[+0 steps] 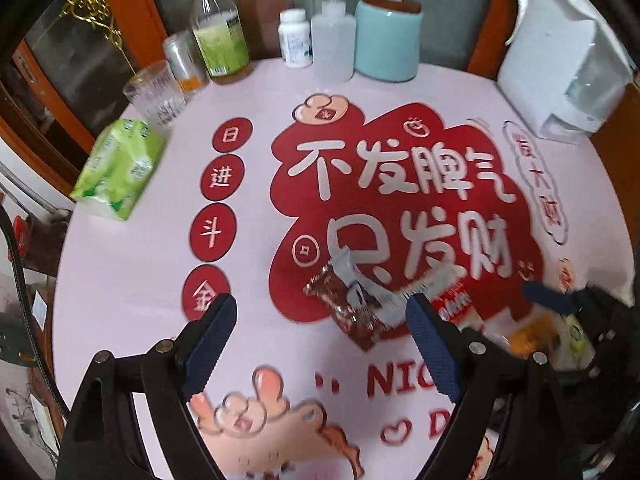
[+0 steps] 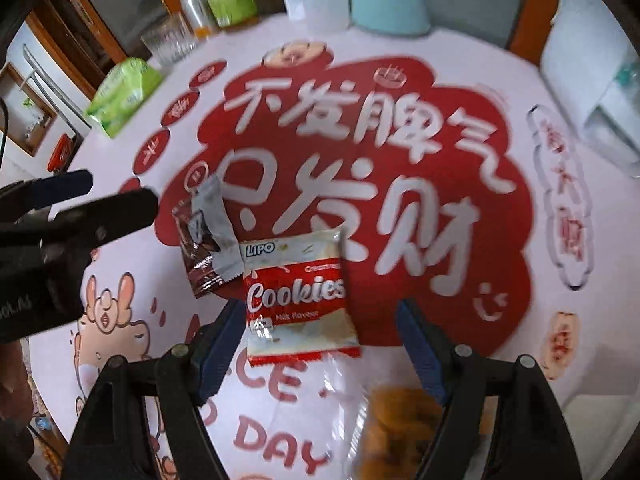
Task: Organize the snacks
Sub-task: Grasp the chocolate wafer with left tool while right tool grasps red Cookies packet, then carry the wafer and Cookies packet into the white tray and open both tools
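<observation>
- Right wrist view: right hand-held gripper (image 2: 322,342) spread wide, blue pads (image 2: 218,354) either side of the red-and-white Cookies packet (image 2: 298,300), gripping nothing.
- Cookies packet flat on the surface (image 2: 460,60), label face up, its upper left corner touching the grey sachet (image 2: 218,228).
- Grey sachet lying across the dark brown wrapper (image 2: 196,264), both just left of the Cookies packet.
- Clear bag of orange snacks (image 2: 400,432) near the bottom edge, close below the Cookies packet, blurred.
- Left hand-held gripper (image 2: 92,196) entering from the left, near the brown wrapper; cannot tell from here whether touching.
- Left wrist view: left hand-held gripper (image 1: 322,316) also spread apart, empty, with brown wrapper (image 1: 344,312) and grey sachet (image 1: 360,284) between its pads, slightly ahead.
- Right hand-held gripper (image 1: 568,298) low at the right edge, over the orange snacks (image 1: 528,340).
- Far edge of the surface (image 1: 120,280): green tissue pack (image 1: 120,168), cut glass (image 1: 156,92), juice bottle (image 1: 220,36), white pill bottle (image 1: 296,38), teal canister (image 1: 386,38), white pitcher (image 1: 560,64).
</observation>
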The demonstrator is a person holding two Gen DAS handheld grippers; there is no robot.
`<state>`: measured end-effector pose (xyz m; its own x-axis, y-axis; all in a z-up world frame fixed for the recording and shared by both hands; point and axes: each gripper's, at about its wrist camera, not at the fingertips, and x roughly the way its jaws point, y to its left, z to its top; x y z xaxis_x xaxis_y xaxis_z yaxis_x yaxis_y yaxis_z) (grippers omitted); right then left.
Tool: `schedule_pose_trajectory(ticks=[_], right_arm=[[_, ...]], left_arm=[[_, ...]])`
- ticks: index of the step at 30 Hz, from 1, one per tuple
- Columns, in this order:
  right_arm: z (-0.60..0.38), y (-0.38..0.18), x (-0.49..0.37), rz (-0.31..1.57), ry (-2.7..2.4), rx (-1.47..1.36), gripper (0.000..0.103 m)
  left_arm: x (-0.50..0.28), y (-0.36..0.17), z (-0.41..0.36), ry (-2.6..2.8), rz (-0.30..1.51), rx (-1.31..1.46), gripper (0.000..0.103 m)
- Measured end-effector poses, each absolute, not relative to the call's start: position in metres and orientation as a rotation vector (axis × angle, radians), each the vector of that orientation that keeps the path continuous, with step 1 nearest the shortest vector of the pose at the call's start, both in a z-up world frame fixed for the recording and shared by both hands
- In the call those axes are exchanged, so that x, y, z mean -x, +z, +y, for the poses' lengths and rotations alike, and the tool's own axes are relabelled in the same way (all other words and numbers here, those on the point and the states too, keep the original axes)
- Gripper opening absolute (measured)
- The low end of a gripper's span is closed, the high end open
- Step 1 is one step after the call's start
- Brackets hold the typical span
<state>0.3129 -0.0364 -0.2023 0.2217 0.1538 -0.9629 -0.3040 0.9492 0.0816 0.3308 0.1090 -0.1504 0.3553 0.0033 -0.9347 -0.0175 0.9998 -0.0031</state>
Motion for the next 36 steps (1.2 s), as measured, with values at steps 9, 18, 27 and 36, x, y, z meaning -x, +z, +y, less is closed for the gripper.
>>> schedule_pose_trajectory(ticks=[9,18,27,36], right_arm=[[-0.035,-0.21,-0.31,1.267,0.289,0.185,0.058],[-0.052,-0.211,-0.312,1.262,0.264,0.117,0.046],[-0.055,-0.2,-0.298,1.252,0.269,0.069,0.045],[-0.065,-0.139,-0.257,1.14,0.325,-0.003,0.045]], left_arm=[[-0.361,-0.207,0.111,0.052,1.291,0.059,0.086],[-0.366,-0.239,0.106,0.115,1.365,0.135,0.074],[-0.352,-0.226,0.099,0.105,1.345,0.134,0.036],[-0.3,-0.173,0.098,0.054,1.265,0.091,0.034]])
